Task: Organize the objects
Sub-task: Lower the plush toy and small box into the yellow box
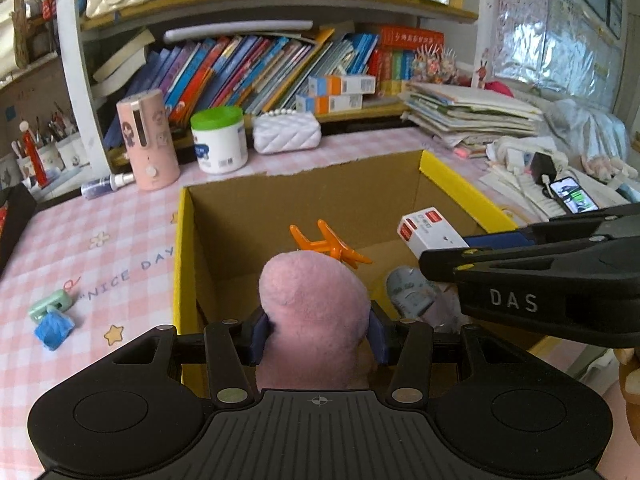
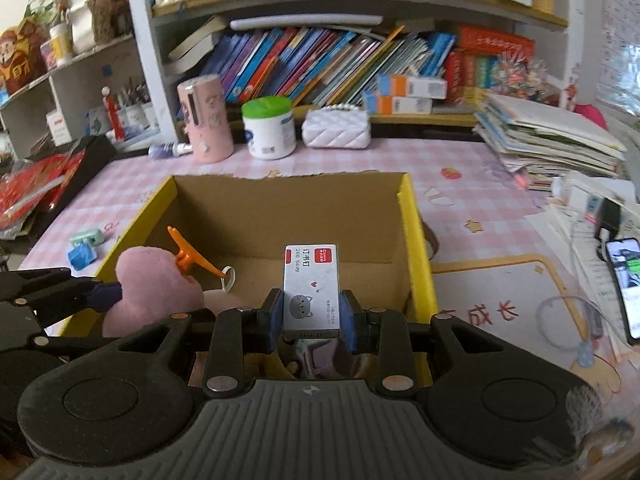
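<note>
Both tongs are gripping: my left tongs are squeezing a pink plush, my right tongs a small white box, both at mid-frame over the cardboard box.

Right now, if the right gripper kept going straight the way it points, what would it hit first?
Probably the brown floor of the yellow-rimmed cardboard box. The right gripper, shut on a small white staple box, points down into it; nothing else seems in line, though depth is unclear.

Pink plush toy: lower part hidden behind gripper body. Grey packet in cardboard box: half covered, print illegible. Phone: cut by right edge. Book spines: titles unreadable.
</note>
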Action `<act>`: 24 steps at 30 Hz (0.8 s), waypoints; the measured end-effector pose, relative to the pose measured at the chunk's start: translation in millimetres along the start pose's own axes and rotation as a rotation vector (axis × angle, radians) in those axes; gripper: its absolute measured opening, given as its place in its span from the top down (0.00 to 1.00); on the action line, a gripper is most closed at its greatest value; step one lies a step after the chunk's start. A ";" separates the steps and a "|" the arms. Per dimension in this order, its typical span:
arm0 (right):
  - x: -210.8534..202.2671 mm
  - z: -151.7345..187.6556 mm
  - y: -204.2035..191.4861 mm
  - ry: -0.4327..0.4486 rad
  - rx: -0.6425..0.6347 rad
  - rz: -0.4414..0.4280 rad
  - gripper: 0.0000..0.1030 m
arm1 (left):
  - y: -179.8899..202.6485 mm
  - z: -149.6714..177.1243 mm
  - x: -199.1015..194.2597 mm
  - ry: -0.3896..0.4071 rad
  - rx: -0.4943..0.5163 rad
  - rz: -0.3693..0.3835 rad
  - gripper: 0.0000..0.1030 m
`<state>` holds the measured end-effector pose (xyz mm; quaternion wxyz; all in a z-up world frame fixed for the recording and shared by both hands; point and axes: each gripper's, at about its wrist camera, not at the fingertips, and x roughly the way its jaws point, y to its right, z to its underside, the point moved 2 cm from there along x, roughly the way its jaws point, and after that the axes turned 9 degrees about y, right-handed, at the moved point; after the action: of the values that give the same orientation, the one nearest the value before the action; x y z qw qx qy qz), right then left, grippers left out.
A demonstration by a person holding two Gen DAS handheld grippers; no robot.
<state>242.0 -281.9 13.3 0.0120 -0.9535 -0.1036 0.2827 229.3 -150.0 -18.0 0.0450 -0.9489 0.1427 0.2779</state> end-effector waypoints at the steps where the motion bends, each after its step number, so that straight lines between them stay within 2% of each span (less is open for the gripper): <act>1: 2.9 -0.3 -0.3 -0.004 -0.007 -0.001 0.73 | -0.7 0.8 1.5 -0.006 -0.004 0.000 0.54; 15: 45.1 8.8 -3.9 -0.129 -0.045 -0.054 0.73 | 6.2 4.7 8.8 -0.013 0.063 -0.032 0.51; 19: 48.6 10.4 -1.7 -0.141 -0.048 -0.065 0.73 | 8.0 4.9 9.2 -0.015 0.072 -0.035 0.51; 24: 48.2 10.9 0.6 -0.147 -0.038 -0.066 0.72 | 8.4 4.8 9.2 -0.021 0.069 -0.041 0.45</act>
<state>275.6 -273.0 -21.8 -0.0047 -0.9263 -0.1408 0.3496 231.8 -159.5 -27.0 0.0850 -0.9465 0.1325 0.2818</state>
